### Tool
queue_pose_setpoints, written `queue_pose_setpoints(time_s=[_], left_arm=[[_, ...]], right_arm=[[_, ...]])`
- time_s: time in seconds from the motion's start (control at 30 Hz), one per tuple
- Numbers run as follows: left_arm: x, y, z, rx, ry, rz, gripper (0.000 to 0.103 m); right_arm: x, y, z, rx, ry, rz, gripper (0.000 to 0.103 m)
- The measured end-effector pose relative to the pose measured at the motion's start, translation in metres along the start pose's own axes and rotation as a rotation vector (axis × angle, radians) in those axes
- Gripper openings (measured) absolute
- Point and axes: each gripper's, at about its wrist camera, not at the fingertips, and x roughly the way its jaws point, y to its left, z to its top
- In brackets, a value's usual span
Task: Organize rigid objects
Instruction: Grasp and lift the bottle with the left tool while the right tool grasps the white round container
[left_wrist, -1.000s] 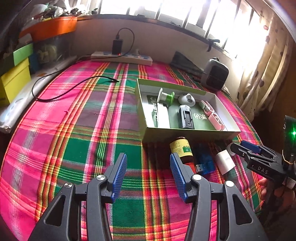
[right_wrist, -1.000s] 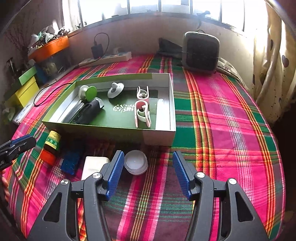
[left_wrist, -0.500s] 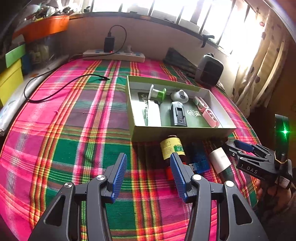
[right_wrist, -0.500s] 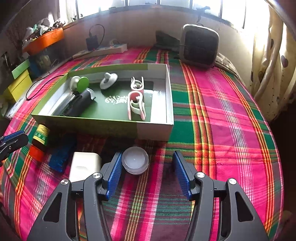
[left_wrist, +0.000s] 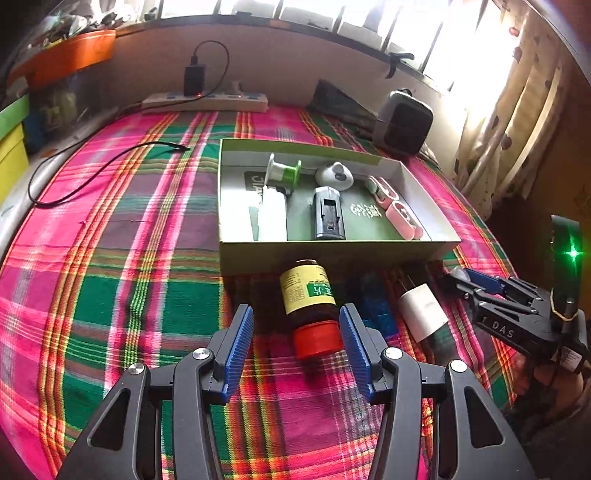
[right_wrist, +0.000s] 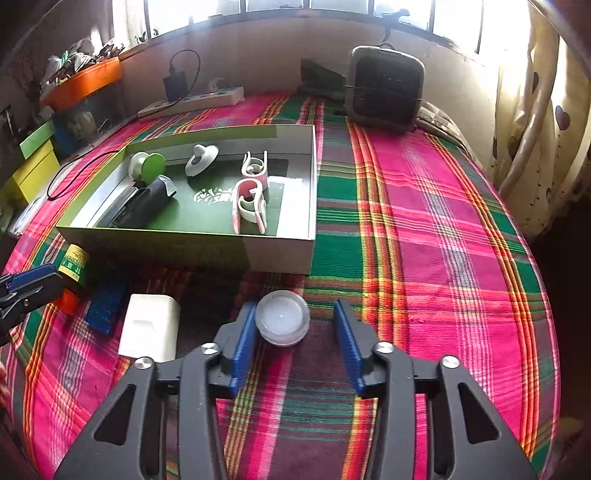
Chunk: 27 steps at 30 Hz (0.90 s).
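Note:
A green cardboard box (left_wrist: 332, 251) (right_wrist: 280, 254) on the plaid cloth holds a green spool, a white knob, a black device, a white bar and pink clips. In front of it lie a brown bottle with a red cap (left_wrist: 310, 302) (right_wrist: 72, 266), a blue block (left_wrist: 376, 314) (right_wrist: 105, 308), a white charger (left_wrist: 423, 314) (right_wrist: 149, 330) and a clear round lid (right_wrist: 282, 317). My left gripper (left_wrist: 295, 343) is open, its jaws on either side of the bottle's capped end. My right gripper (right_wrist: 295, 332) is open around the lid, its left pad close to it.
A power strip (left_wrist: 205, 101) with a plugged charger lies by the back wall, its black cable (left_wrist: 92, 173) trailing over the cloth. A grey speaker-like box (right_wrist: 384, 90) stands at the back right. Coloured boxes (right_wrist: 35, 166) stack at the left. Curtains hang at the right.
My left gripper moved forward and right until the bottle came between its jaws. My right gripper moved forward until the clear lid came between its jaws.

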Motion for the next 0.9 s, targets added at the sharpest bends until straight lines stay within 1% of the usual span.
queue_pose_setpoints(time_s=[0.03,0.13,0.47,0.9], left_arm=[[0.001,-0.001,0.0,0.003,0.004,0.002,0.048],[0.005,-0.004,0.0,0.007,0.011,0.009,0.048],[0.016,-0.006,0.003,0.007,0.022,0.077,0.048],[0.017,-0.001,0.004,-0.005,0.017,0.115,0.048]], right_arm=[[-0.001,-0.001,-0.001,-0.001,-0.001,0.004,0.033],[-0.002,-0.004,-0.002,0.0,-0.002,0.008,0.029],[-0.004,-0.011,-0.005,0.003,-0.003,0.028,0.029],[-0.003,-0.012,-0.004,-0.01,-0.004,0.043,0.029]])
